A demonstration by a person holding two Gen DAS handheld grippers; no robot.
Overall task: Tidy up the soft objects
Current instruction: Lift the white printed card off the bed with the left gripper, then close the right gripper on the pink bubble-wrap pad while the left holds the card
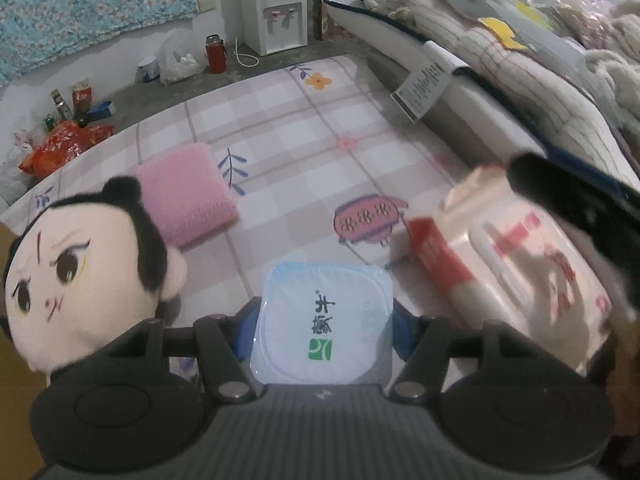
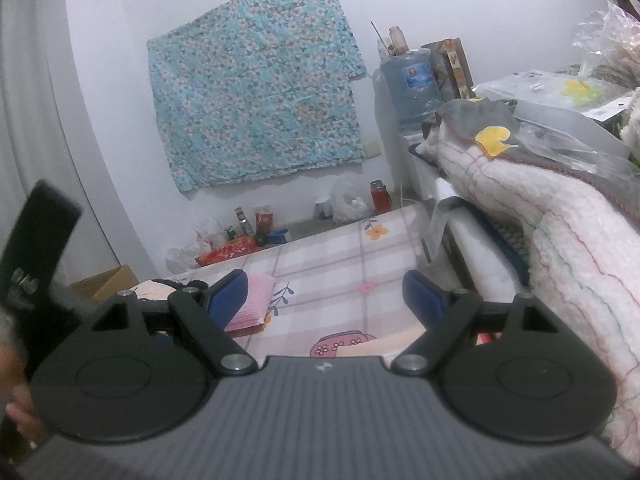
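Gripping a white pack (image 1: 322,328) with a blue-tinted rim and a green logo, our left gripper (image 1: 324,326) sits at the bottom centre of the left wrist view, its blue pads (image 1: 245,332) pressed against the pack's two sides about half open. Left of it, at the lower left of the frame, we see a plush doll head (image 1: 76,280) with black hair and a painted face, lying on the checked sheet (image 1: 304,128). Just above the doll, left of centre, lies a folded pink towel (image 1: 186,192). At the lower right, blurred, lies a wipes pack (image 1: 520,256) in white and red, with a dark bar (image 1: 560,196) across its upper right edge; we cannot tell what that bar is. Along the upper right runs a striped blanket (image 1: 520,72) heaped on the bed's edge.

In the right wrist view, our right gripper (image 2: 326,300) stands wide open at the lower centre with nothing between its blue pads (image 2: 420,296). Past them we see the sheet (image 2: 340,256); the pink towel (image 2: 252,300) shows just behind the pad on the left of the frame. The blanket (image 2: 560,240) fills the right side. A blue floral cloth (image 2: 256,108) hangs on the wall at the upper centre, with a water bottle (image 2: 412,80) to its right.
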